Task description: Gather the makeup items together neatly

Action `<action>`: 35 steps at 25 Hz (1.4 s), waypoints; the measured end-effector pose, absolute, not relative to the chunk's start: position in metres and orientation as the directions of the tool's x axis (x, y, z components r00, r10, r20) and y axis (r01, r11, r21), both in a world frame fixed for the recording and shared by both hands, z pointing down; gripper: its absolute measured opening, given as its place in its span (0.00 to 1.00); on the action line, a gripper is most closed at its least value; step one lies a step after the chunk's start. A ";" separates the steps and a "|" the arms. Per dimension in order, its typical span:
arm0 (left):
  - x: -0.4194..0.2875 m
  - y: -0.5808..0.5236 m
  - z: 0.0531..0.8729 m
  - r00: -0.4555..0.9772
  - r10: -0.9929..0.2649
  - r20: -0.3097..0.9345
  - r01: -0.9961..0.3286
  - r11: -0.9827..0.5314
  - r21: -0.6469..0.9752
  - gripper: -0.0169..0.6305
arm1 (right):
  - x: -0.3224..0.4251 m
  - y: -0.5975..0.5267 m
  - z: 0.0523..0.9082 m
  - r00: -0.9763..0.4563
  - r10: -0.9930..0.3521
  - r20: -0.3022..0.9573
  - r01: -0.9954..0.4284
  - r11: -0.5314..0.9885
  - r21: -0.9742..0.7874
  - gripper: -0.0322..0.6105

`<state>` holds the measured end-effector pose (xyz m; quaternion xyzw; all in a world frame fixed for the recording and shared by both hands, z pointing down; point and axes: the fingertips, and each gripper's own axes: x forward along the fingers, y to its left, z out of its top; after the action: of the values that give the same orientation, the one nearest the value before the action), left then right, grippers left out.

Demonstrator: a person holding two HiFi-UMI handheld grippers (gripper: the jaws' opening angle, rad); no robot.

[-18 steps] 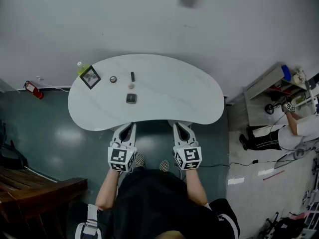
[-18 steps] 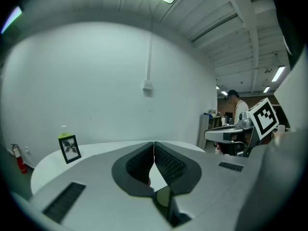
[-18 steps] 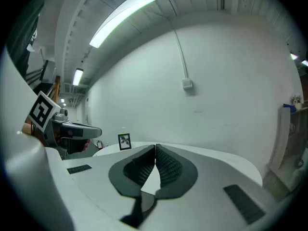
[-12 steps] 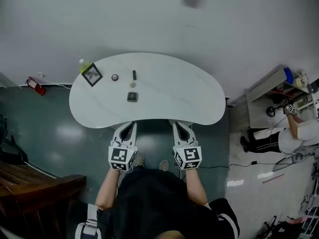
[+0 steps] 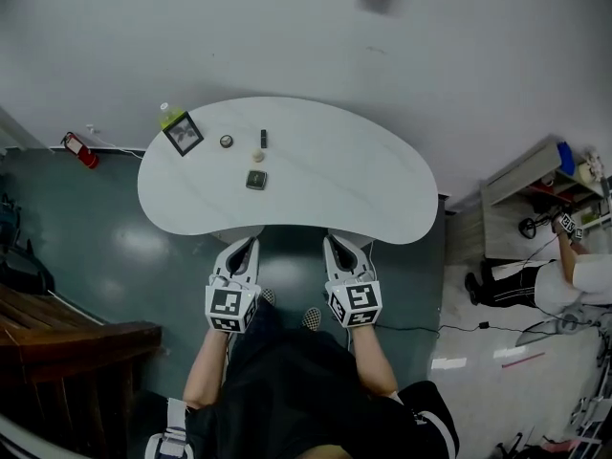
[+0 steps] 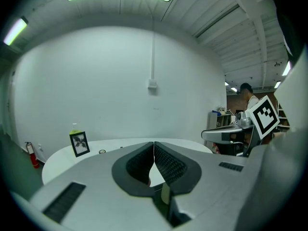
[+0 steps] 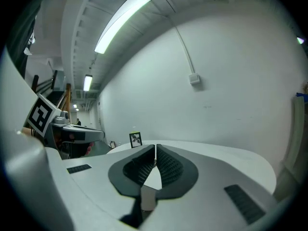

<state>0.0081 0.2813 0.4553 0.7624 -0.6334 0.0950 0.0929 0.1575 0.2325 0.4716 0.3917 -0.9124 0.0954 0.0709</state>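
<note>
On the white kidney-shaped table (image 5: 363,185) lie small makeup items toward its left: a dark square compact (image 5: 255,180), a small round pot (image 5: 227,142), a dark stick (image 5: 263,138) and a pale little cap (image 5: 258,157). Both grippers hang in front of the table's near edge, apart from the items. My left gripper (image 5: 246,246) is shut with nothing between its jaws, and so is my right gripper (image 5: 336,244). In the left gripper view the left gripper's (image 6: 153,146) tips meet; in the right gripper view the right gripper's (image 7: 155,148) tips meet too.
A black picture frame (image 5: 183,134) stands at the table's far left with a green-capped bottle (image 5: 169,116) behind it. A red extinguisher (image 5: 77,148) lies by the wall. Shelving (image 5: 535,185) and a seated person (image 5: 564,275) are at the right. Wooden stairs (image 5: 57,338) sit at left.
The head view has shifted a little, so the table appears slightly higher and further right. Both grippers stay shut in front of the near edge. The items have not moved.
</note>
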 end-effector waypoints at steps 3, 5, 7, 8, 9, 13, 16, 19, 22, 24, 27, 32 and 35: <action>0.005 0.284 0.457 0.153 -0.951 0.270 -0.988 -0.154 0.018 0.06 | 0.151 0.237 0.478 -0.711 -0.667 0.221 -0.699 0.704 -0.124 0.10; -0.003 0.281 0.458 0.142 -0.952 0.272 -0.990 -0.143 0.013 0.06 | 0.144 0.235 0.481 -0.720 -0.656 0.227 -0.690 0.713 -0.129 0.10; -0.014 0.274 0.460 0.130 -0.953 0.274 -0.991 -0.130 0.015 0.06 | 0.135 0.227 0.483 -0.724 -0.652 0.226 -0.686 0.715 -0.135 0.10; -0.021 0.269 0.463 0.126 -0.953 0.277 -0.992 -0.127 0.017 0.06 | 0.128 0.221 0.485 -0.725 -0.651 0.225 -0.685 0.715 -0.138 0.10; -0.028 0.264 0.466 0.127 -0.951 0.282 -0.992 -0.127 0.020 0.06 | 0.121 0.216 0.486 -0.725 -0.651 0.225 -0.686 0.714 -0.141 0.10; -0.061 0.232 0.476 0.163 -0.940 0.299 -0.987 -0.158 0.041 0.06 | 0.083 0.186 0.491 -0.706 -0.666 0.243 -0.704 0.696 -0.138 0.10; -0.095 0.203 0.480 0.201 -0.928 0.314 -0.980 -0.193 0.056 0.06 | 0.048 0.161 0.493 -0.680 -0.686 0.260 -0.728 0.673 -0.131 0.10; -0.127 0.171 0.484 0.250 -0.913 0.322 -0.968 -0.243 0.063 0.06 | 0.015 0.135 0.493 -0.653 -0.705 0.279 -0.751 0.652 -0.110 0.10; -0.149 0.146 0.487 0.296 -0.895 0.333 -0.954 -0.293 0.060 0.06 | -0.010 0.115 0.496 -0.625 -0.722 0.298 -0.774 0.622 -0.117 0.10; -0.161 0.136 0.494 0.328 -0.881 0.340 -0.944 -0.320 0.079 0.06 | -0.025 0.106 0.501 -0.607 -0.728 0.318 -0.787 0.605 -0.118 0.10; -0.178 0.123 0.509 0.364 -0.859 0.360 -0.931 -0.348 0.109 0.06 | -0.046 0.094 0.516 -0.582 -0.731 0.357 -0.806 0.578 -0.129 0.10; -0.204 0.100 0.531 0.400 -0.827 0.396 -0.915 -0.381 0.130 0.06 | -0.074 0.074 0.544 -0.554 -0.715 0.426 -0.822 0.550 -0.146 0.10; -0.216 0.089 0.547 0.419 -0.805 0.421 -0.907 -0.395 0.148 0.06 | -0.083 0.066 0.563 -0.532 -0.706 0.468 -0.835 0.528 -0.153 0.10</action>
<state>-0.2158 0.0892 0.5475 0.8228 -0.5201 0.1421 0.1795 -0.0826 0.0658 0.5629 0.4500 -0.8560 0.1827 0.1772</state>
